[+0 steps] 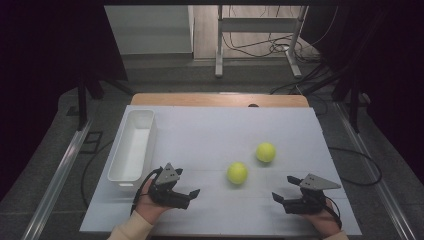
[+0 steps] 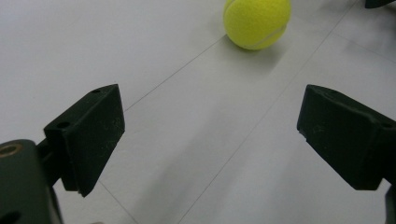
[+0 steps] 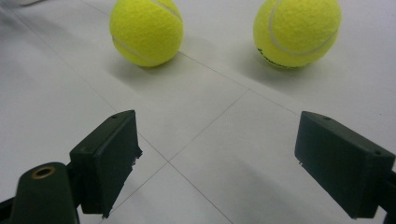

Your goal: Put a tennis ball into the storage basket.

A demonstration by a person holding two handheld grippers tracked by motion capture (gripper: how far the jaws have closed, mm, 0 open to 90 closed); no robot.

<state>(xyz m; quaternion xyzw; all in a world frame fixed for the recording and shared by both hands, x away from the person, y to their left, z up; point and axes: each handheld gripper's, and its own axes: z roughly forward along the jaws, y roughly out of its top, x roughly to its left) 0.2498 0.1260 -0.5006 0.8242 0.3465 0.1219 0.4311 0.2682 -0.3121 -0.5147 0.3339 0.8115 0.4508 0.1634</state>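
So here's my setup from the high view: a white table (image 1: 210,130) with two yellow tennis balls sitting right of center. The nearer ball (image 1: 237,173) is a bit lower and left, the farther ball (image 1: 266,152) is up and right of it, close by but not touching. A white bin (image 1: 132,150) runs along the left side of the frame, long side pointing away from me, nothing visible inside.

My left tongs (image 1: 187,196) are at lower left, just below the bin's near end, jaws spread wide with nothing between them. My right tongs (image 1: 280,199) are at lower right, also released and holding nothing. Both sit low over the table and point inward toward the balls.

In the left gripper view one ball sits at the top right of the frame. In the right gripper view both balls sit across the top, well beyond the jaws.
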